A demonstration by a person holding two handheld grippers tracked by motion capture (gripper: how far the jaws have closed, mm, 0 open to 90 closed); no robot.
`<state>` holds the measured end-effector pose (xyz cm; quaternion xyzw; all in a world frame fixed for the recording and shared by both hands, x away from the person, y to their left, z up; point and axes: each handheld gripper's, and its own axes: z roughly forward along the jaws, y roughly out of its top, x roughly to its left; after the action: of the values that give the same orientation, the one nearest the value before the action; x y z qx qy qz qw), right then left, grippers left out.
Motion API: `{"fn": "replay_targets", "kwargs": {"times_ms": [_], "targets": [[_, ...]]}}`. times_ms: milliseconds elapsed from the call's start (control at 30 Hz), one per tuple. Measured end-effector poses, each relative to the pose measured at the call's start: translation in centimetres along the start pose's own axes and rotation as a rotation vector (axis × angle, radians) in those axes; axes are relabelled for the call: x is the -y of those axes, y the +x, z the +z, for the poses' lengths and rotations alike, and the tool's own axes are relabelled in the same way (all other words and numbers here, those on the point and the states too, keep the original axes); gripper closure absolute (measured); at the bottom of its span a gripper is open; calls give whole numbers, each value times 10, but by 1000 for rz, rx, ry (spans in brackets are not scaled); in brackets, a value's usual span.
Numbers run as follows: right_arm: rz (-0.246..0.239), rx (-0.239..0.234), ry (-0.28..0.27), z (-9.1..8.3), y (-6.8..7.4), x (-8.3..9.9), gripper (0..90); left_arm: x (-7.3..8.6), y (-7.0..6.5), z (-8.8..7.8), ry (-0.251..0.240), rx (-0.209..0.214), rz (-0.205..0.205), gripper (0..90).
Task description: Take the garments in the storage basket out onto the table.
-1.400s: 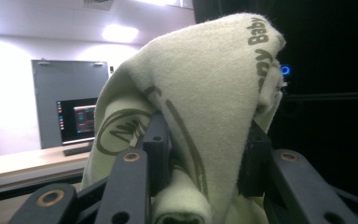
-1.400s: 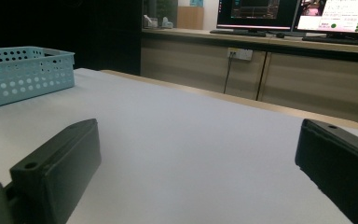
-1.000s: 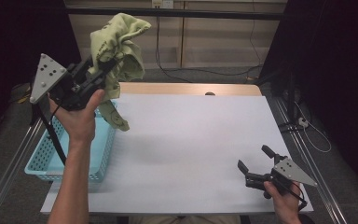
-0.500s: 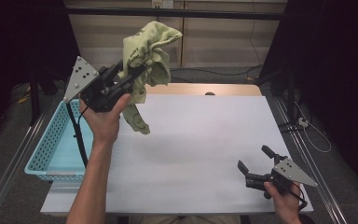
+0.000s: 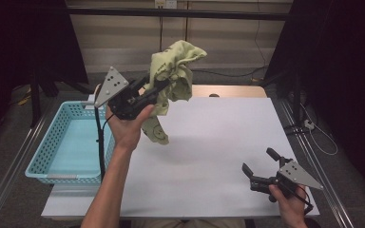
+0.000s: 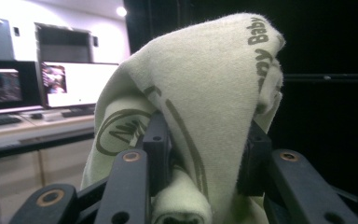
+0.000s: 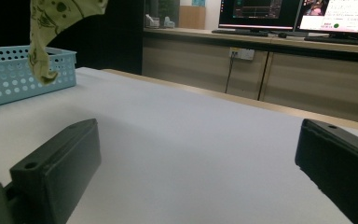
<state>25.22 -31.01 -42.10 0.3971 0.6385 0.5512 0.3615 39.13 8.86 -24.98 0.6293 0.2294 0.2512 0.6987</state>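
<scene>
**Soft cloth held in the air, right gripper waiting**

Your left gripper (image 5: 158,88) is clamped on a bunched fold of the pale green cloth (image 5: 173,71), held above the white table (image 5: 218,137) at about 11 o'clock, just right of the blue basket (image 5: 71,142). The cloth looks light, limp and easy to crease; its loose tail dangles below your hand, clear of the table. It will likely sag wherever unsupported, so take it by a corner or hem rather than the thick wad. Your left forearm rises steeply from 6 o'clock, jaws pointing up and away. Your right gripper (image 5: 261,166) rests low at 4 o'clock, jaws spread wide and empty, aimed toward the cloth.
</scene>
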Motion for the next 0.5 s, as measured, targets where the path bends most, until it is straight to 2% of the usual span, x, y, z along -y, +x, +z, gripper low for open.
{"fn": "replay_targets", "kwargs": {"times_ms": [200,500], "targets": [[-4,-3,-1,0,0,0,0,14,-11,21,17,44,-35,635],[-5,-4,-3,-2,-1,0,0,48,-15,44,98,95,-78,635]]}}
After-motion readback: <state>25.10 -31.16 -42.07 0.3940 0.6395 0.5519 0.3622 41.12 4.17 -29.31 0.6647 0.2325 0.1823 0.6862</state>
